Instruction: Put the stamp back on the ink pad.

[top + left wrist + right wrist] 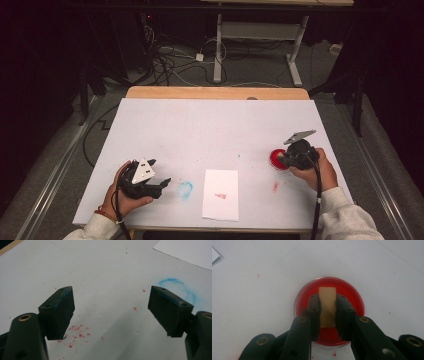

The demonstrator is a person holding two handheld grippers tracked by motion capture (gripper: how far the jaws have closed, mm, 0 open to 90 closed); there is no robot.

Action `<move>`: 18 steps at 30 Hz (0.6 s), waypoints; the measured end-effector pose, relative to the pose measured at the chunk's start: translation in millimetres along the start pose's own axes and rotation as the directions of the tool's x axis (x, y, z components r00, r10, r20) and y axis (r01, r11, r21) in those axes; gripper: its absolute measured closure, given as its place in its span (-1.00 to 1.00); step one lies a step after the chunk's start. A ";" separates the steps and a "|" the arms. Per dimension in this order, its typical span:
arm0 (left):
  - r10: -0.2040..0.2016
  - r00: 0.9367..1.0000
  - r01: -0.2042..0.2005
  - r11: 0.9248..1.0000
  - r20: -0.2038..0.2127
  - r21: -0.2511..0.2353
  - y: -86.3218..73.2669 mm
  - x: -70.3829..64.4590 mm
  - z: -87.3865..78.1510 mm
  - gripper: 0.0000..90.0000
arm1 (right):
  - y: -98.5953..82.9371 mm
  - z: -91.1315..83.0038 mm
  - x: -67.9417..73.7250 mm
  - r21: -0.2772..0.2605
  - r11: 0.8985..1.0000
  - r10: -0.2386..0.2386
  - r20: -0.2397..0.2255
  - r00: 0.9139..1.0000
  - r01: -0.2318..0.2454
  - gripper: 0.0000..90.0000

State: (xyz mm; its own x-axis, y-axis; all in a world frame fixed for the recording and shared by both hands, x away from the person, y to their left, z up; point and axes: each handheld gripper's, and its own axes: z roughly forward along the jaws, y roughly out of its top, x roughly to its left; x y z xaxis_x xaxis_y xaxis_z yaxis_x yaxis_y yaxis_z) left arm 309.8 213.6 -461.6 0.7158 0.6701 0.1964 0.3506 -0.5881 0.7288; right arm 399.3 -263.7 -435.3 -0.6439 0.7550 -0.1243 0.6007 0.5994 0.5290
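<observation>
Inking stamp | right tongs (328, 315) clenched on wooden stamp (327, 305), pressed into red ink dish (354, 298) near table's right edge | left tongs (111, 308) released, idle | next: lift, carry to paper (220, 194).

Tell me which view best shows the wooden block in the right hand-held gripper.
The right gripper view: the wooden block sits clamped between the right hand-held gripper jaws over the red ink dish. In the high view the hand hides the block. The left gripper view faces the table near a blue smudge.
</observation>
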 end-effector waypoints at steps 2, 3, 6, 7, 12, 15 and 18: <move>0.000 1.000 0.000 1.000 0.000 0.002 -0.1 0.0 0.1 -0.54 | -0.1 1.0 -0.2 -0.002 1.000 0.004 -0.003 1.000 -0.004 0.68; 0.000 1.000 0.000 1.000 0.000 0.002 -0.1 -0.1 0.1 -0.54 | -0.2 1.0 -0.8 -0.002 1.000 0.001 -0.005 1.000 -0.001 0.68; 0.001 1.000 -0.001 1.000 0.000 0.002 -0.1 -0.1 0.3 -0.54 | -1.0 1.5 -1.9 -0.005 1.000 0.016 -0.014 1.000 -0.016 0.68; 0.002 1.000 -0.002 1.000 0.001 0.002 0.0 -0.2 0.3 -0.54 | -1.1 1.5 -2.4 -0.005 1.000 0.015 -0.017 1.000 -0.015 0.68; 0.001 1.000 -0.001 1.000 0.000 0.002 0.0 -0.1 0.3 -0.54 | -1.0 1.3 -1.8 -0.005 1.000 0.017 -0.013 1.000 -0.017 0.68; 0.002 1.000 -0.002 1.000 0.000 0.002 0.0 -0.2 0.3 -0.54 | -1.1 1.2 -1.5 -0.005 1.000 0.016 -0.013 1.000 -0.016 0.68; 0.000 1.000 0.000 1.000 0.001 0.000 0.1 -0.1 0.1 -0.54 | -1.0 0.9 -1.6 -0.007 1.000 0.009 -0.009 1.000 -0.009 0.66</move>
State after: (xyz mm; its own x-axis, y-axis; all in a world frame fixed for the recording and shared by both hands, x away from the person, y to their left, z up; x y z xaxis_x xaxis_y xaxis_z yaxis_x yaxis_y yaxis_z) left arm 309.8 213.4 -461.6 0.7164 0.6696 0.1959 0.3508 -0.5885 0.7284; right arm 400.1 -265.2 -436.4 -0.6428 0.7578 -0.1120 0.6031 0.5908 0.5359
